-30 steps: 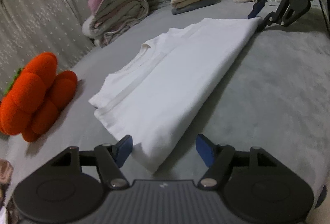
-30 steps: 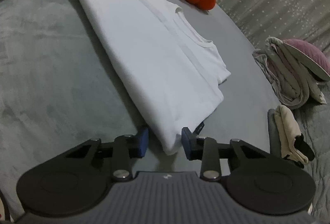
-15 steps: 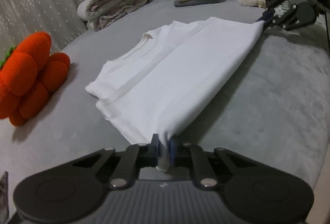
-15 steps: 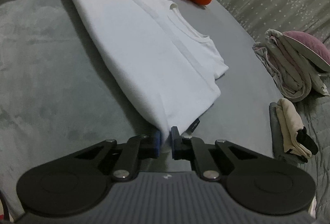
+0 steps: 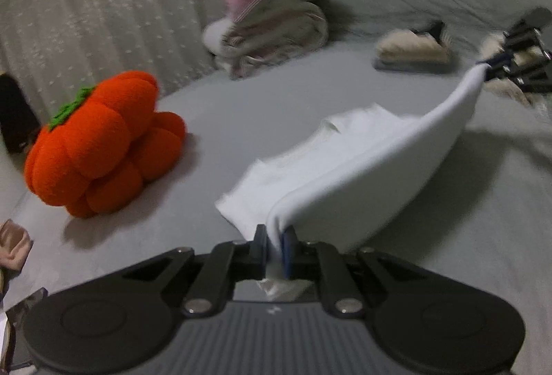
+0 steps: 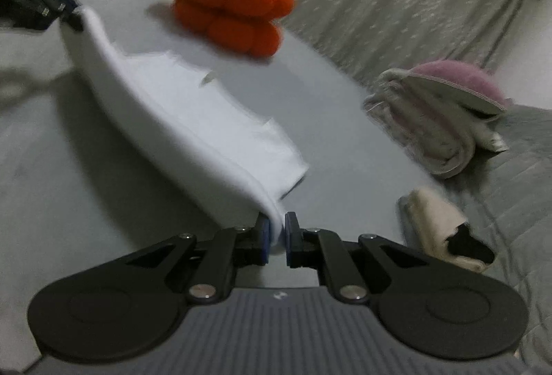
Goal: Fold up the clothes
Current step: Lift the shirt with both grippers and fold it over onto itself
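Note:
A white T-shirt (image 5: 348, 164), folded lengthwise, hangs between my two grippers above the grey bed (image 5: 241, 106). My left gripper (image 5: 275, 245) is shut on one corner of its long edge. My right gripper (image 6: 276, 233) is shut on the other corner; it also shows in the left wrist view (image 5: 496, 62) at the far right. The held edge is lifted and taut; the collar side of the T-shirt (image 6: 193, 99) still rests on the bed. The left gripper shows in the right wrist view (image 6: 67, 7) at the upper left. Both views are blurred by motion.
An orange pumpkin plush (image 5: 100, 147) sits left of the shirt. A pile of bedding with a pink pillow (image 5: 272, 16) lies at the back. A small stack of folded clothes (image 5: 412, 50) lies near the right gripper. A grey curtain (image 5: 103, 12) hangs behind.
Both grippers closed on the shirt's edge corners, then raised that edge off the bed. The shirt went from lying flat to hanging taut between them.

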The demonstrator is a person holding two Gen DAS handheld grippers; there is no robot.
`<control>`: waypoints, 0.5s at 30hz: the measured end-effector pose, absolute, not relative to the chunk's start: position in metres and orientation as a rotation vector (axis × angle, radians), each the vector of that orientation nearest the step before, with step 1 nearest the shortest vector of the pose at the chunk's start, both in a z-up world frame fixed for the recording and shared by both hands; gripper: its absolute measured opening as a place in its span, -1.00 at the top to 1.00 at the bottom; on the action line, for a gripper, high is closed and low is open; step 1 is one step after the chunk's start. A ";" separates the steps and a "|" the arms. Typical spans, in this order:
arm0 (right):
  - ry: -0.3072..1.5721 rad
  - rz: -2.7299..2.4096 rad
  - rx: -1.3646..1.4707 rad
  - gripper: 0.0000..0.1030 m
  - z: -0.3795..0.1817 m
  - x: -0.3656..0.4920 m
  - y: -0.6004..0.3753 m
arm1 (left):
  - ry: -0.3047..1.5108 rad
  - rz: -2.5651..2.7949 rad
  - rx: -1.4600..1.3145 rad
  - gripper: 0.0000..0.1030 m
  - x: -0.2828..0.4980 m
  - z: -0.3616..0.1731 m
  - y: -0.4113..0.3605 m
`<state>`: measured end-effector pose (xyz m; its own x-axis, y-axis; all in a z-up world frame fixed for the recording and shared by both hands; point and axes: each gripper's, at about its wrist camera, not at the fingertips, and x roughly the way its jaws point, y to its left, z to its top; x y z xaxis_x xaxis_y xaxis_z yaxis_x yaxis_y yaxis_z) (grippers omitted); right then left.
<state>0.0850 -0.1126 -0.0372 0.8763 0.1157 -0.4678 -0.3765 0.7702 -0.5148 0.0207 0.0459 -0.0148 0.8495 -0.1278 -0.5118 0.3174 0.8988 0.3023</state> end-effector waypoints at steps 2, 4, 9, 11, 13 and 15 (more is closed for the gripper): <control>0.406 0.251 -0.639 0.84 -0.028 0.100 -0.110 | 0.493 -0.212 0.346 0.83 0.042 -0.005 0.050; 0.389 0.229 -0.651 0.84 -0.022 0.122 -0.106 | 0.490 -0.184 0.308 0.83 0.066 0.001 0.054; 0.428 0.199 -0.640 0.84 -0.020 0.196 -0.101 | 0.548 -0.127 0.222 0.84 0.140 -0.001 0.063; 0.471 0.190 -0.646 0.84 -0.029 0.229 -0.099 | 0.583 -0.102 0.200 0.84 0.168 -0.010 0.062; 0.523 0.182 -0.644 0.84 -0.041 0.259 -0.096 | 0.623 -0.075 0.183 0.84 0.195 -0.021 0.062; 0.580 0.179 -0.620 0.84 -0.057 0.287 -0.095 | 0.653 -0.058 0.177 0.83 0.213 -0.034 0.061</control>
<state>0.2869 -0.0954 -0.0569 0.8272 -0.0114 -0.5618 -0.3259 0.8047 -0.4962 0.2134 0.0611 -0.0342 0.7933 0.0018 -0.6088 0.1094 0.9833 0.1454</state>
